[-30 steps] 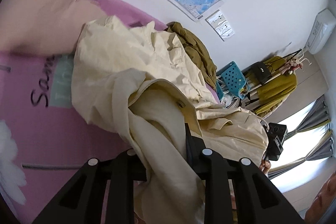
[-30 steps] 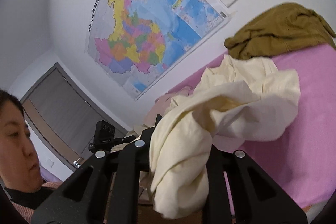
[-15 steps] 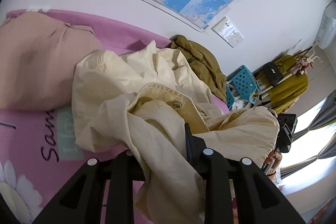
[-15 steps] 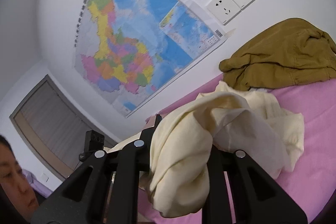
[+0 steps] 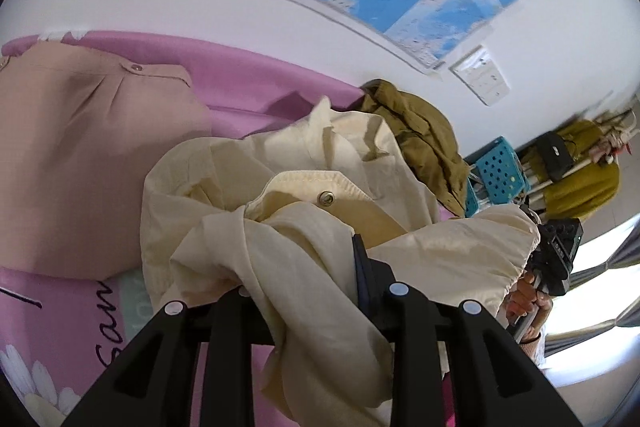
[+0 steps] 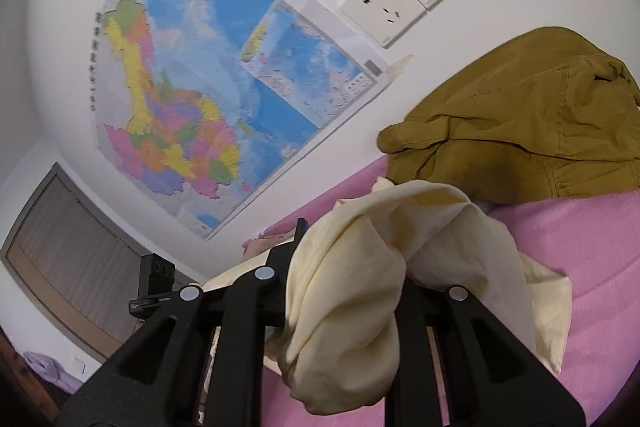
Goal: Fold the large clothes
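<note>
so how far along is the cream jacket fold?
Done: nothing folded that shows. In hand: cream jacket bunched in both grippers, left gripper and right gripper, above the pink bedsheet. Left: spread, fold; olive jacket and beige garment lie unfolded.

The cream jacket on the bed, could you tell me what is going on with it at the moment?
A person is handling the cream jacket with a two-finger tool in each hand. The left tool and the right tool each grip a bunched part of it, lifted above the pink bed sheet. It is crumpled, not yet folded. An olive garment and a beige garment lie nearby.
</note>
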